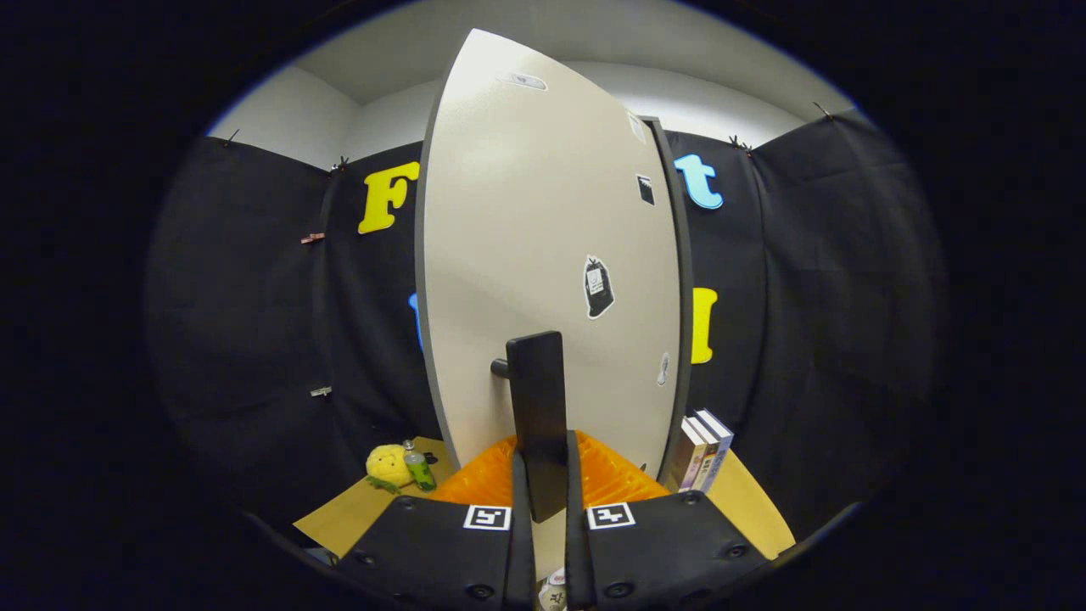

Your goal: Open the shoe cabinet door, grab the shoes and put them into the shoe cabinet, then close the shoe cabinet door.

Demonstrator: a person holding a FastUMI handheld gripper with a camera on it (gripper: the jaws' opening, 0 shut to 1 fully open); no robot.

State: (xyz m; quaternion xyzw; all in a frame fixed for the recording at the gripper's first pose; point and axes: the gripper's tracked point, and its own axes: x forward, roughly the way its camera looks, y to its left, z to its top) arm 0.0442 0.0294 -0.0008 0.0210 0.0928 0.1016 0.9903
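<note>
The claw (540, 488) is clenched on the door handle (536, 416), both fingers (518, 501) pressing its dark vertical bar, a grip suited to swinging the shoe cabinet door (543, 255). That door stands just behind the handle. Left of the handle lie a yellow plush toy (388, 464) and small bottle (418, 468) on the surface (339, 518); right of it stand books (702, 450).

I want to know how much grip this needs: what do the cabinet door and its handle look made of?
The pale beige cabinet door looks like laminated board with a satin finish: soft glare, darker edge band. The flat black bar handle looks like matte painted metal or plastic; I cannot tell which. The tool has both fingers pressed on its lower end.
</note>
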